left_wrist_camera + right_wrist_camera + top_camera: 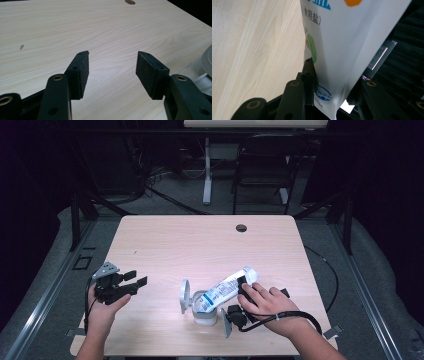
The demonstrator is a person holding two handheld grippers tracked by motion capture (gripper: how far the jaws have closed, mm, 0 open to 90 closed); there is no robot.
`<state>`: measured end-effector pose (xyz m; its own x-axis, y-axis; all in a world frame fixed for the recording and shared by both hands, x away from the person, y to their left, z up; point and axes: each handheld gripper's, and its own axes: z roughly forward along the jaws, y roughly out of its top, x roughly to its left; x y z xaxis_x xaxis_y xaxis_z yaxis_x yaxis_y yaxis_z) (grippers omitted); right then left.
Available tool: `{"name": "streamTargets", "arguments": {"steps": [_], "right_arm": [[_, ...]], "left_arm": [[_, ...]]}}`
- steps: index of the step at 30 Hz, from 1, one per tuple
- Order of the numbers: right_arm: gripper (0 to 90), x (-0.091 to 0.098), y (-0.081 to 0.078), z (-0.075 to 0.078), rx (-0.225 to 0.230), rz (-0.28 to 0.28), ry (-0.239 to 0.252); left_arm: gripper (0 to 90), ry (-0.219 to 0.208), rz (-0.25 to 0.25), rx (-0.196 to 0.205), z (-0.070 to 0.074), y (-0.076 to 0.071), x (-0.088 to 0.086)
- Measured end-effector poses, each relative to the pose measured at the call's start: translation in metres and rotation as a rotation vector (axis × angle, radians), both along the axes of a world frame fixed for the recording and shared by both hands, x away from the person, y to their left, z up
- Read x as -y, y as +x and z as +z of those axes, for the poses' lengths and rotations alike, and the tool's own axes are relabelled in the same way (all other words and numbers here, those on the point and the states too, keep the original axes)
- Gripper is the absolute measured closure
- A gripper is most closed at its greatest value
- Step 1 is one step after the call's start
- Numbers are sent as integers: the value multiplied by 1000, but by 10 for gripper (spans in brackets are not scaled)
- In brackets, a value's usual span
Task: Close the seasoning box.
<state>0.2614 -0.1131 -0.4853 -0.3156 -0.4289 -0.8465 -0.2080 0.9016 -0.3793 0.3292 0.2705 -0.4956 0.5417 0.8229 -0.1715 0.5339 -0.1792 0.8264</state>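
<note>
A white salt bag (226, 289) with blue print lies tilted, its lower end in the mouth of a small clear jar (205, 314) whose round lid (185, 295) stands flipped open to the left. My right gripper (244, 286) is shut on the bag's upper end, with a hand over it. In the right gripper view the bag (347, 42) fills the gap between the jaws of my right gripper (332, 82), and the left pad (309, 72) presses on it. My left gripper (136, 280) rests open at the table's left, nothing in it (112, 72). The jar's edge (203, 67) lies to its right.
The light wooden table (200, 245) has a cable hole (241, 228) near its far edge. A dark chair (262, 165) and a white desk leg (207, 175) stand beyond it. A black cable (300, 315) trails from the right gripper.
</note>
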Motion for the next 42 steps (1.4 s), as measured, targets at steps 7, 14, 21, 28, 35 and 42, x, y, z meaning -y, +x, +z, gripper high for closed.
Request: {"name": "streamTargets", "arguments": {"steps": [7,14,21,28,35,42], "right_arm": [[673,0,-1,0,0,-3,0],[674,-1,-1,0,8,3,-10],[675,-2,-2,0,19,9,-30],[676,-2,-2,1,23,15,-41],[679,-2,-2,0,7,21,-23],[681,-3,-3,2,22,18,-46]], "left_arm": [[444,-1,1,0,0,0,0],[444,-1,0,0,0,0,0],[444,0,0,2,0,0,0],[444,-4,1,3,1,0,0],[444,-5,1,3,1,0,-1],[444,-3,-1,4,1,0,0]]}}
